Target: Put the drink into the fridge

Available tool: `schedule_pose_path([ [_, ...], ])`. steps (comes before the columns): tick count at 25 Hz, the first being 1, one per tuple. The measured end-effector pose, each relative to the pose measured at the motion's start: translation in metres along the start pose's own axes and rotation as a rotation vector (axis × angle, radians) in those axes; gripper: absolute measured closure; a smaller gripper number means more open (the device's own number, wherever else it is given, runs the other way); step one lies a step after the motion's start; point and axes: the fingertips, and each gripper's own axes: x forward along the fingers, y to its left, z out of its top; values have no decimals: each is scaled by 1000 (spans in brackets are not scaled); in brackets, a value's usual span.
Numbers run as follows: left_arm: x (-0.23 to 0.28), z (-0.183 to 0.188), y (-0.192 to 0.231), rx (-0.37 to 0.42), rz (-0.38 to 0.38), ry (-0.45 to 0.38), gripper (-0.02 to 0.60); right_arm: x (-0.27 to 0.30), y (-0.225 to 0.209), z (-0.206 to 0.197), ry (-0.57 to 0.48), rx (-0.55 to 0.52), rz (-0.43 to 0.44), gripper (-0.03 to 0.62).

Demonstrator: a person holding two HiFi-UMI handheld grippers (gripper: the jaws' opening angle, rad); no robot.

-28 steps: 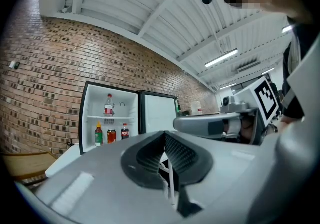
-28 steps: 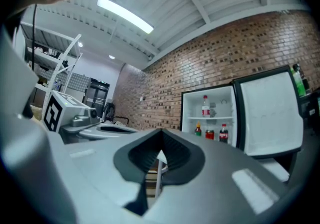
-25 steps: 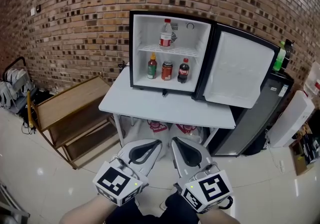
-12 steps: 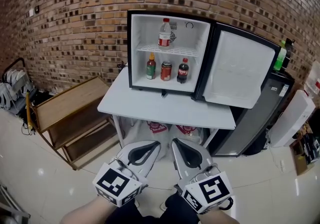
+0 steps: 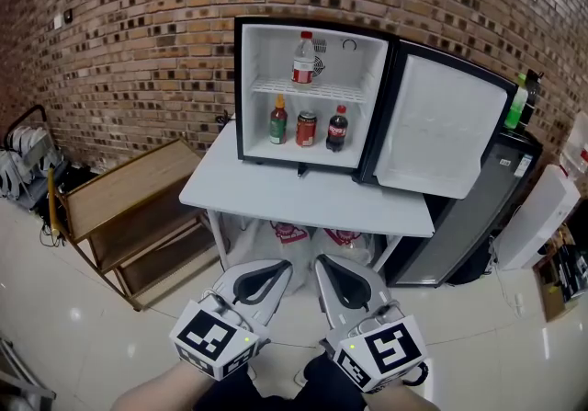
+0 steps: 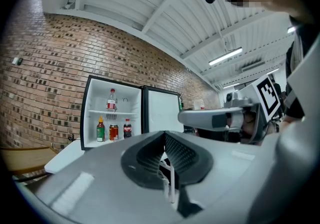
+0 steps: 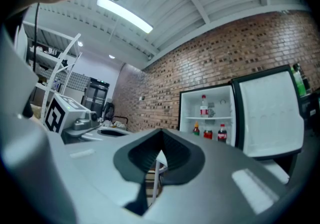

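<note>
So, your left tongs (image 5: 281,263) and right tongs (image 5: 325,260) are both pinched shut on nothing, side by side down low, well short of the fridge (image 5: 262,69) on the white desk (image 5: 303,196). Its door (image 5: 441,129) is open. The drinks (image 5: 307,129) are inside, one bottle (image 5: 304,60) on the top shelf (image 5: 344,92), three below.

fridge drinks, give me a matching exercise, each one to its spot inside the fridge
Drinks:
1. clear bottle with red label
2. red can
3. dark cola bottle
4. yellow-capped bottle

Spots:
A. bottom level, left
B. on the upper shelf
C. bottom level, right
D. bottom level, middle

Pairs: 1-B, 2-D, 3-C, 4-A
</note>
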Motion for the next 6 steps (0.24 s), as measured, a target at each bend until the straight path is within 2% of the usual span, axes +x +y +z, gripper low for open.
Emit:
schedule_pose_path([
  [6,0,-9,3,6,1,7,577,1,0,-3,-2,2,0,594],
])
